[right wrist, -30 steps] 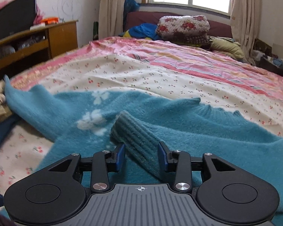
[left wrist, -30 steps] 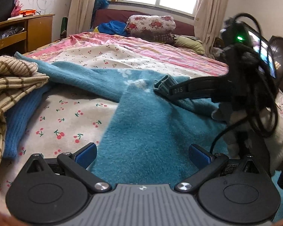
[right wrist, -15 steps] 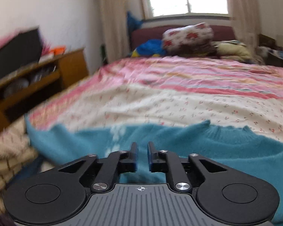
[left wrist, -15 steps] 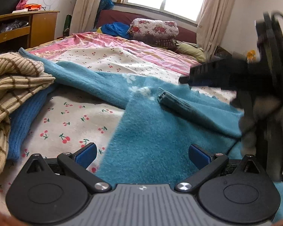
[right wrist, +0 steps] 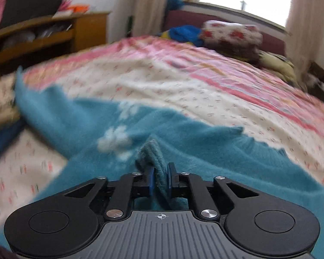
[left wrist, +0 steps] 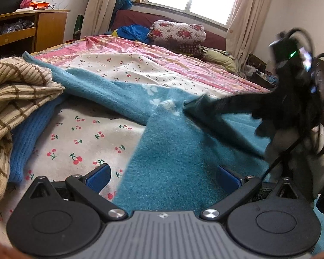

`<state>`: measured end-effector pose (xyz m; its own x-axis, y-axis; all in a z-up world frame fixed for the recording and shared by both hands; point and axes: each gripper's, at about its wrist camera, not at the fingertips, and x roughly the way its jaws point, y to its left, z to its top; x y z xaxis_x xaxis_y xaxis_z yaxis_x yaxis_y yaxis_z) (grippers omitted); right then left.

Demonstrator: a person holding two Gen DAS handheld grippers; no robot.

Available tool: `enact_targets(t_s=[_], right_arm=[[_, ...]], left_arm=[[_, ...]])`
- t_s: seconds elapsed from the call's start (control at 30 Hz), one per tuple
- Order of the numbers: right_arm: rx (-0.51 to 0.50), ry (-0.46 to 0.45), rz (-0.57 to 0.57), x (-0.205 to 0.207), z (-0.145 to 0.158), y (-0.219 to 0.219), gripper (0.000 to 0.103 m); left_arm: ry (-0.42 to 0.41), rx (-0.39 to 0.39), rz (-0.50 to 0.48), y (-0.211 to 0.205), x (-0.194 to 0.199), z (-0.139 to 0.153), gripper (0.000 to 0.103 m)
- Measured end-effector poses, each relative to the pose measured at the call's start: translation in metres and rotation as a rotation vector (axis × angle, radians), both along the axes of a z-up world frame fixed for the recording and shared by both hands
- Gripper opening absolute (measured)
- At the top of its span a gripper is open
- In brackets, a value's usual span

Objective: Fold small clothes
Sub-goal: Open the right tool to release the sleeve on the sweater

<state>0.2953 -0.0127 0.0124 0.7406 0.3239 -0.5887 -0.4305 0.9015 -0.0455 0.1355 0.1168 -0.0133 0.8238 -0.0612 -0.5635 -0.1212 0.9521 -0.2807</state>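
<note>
A fuzzy teal sweater with white flower marks lies spread over the cherry-print bedsheet. My left gripper hovers open over the sweater's near left edge, nothing between its blue pads. In the left wrist view my right gripper reaches in from the right, blurred, its tips at the sleeve's ribbed cuff. The right wrist view shows the right gripper shut on that ribbed cuff, which sticks up between the pads above the sweater.
A beige striped knit and a blue knit are piled at the left of the bed. A wooden cabinet stands at the far left. A folded floral quilt and pillows lie under the window.
The right gripper's jaws went from wide around the ribbed cuff to clamped on it, after swinging up off the sweater and back down. The left gripper stayed almost still.
</note>
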Motion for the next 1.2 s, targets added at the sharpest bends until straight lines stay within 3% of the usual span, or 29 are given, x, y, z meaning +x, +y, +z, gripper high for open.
enact_targets(t_s=[0.13, 0.23, 0.33, 0.43, 0.6, 0.73, 0.87, 1.2], right_arm=[[0.168, -0.057, -0.118, -0.005, 0.027, -0.02, 0.009], [0.2, -0.104, -0.175, -0.005, 0.027, -0.019, 0.01], [0.12, -0.017, -0.13, 0.009, 0.001, 0.0, 0.016], [0.09, 0.131, -0.062, 0.018, -0.025, 0.005, 0.02], [0.162, 0.122, -0.04, 0.003, -0.014, -0.011, 0.025], [0.186, 0.128, -0.013, -0.014, -0.013, -0.019, 0.026], [0.229, 0.157, -0.015, -0.026, -0.021, -0.023, 0.026], [0.284, 0.176, 0.001, -0.038, -0.03, -0.023, 0.026]], left_arm=[[-0.004, 0.001, 0.0, 0.0, 0.0, 0.0, 0.103], [-0.005, 0.001, 0.004, 0.0, -0.001, 0.0, 0.103], [-0.006, 0.006, 0.01, 0.001, -0.001, 0.0, 0.103], [-0.011, 0.008, 0.026, 0.004, -0.002, 0.0, 0.103], [-0.022, 0.007, 0.074, 0.013, -0.005, 0.002, 0.103], [-0.069, 0.043, 0.116, 0.025, -0.01, 0.023, 0.103], [-0.103, 0.11, 0.182, 0.051, -0.002, 0.05, 0.103], [-0.061, 0.052, 0.438, 0.15, 0.062, 0.093, 0.103]])
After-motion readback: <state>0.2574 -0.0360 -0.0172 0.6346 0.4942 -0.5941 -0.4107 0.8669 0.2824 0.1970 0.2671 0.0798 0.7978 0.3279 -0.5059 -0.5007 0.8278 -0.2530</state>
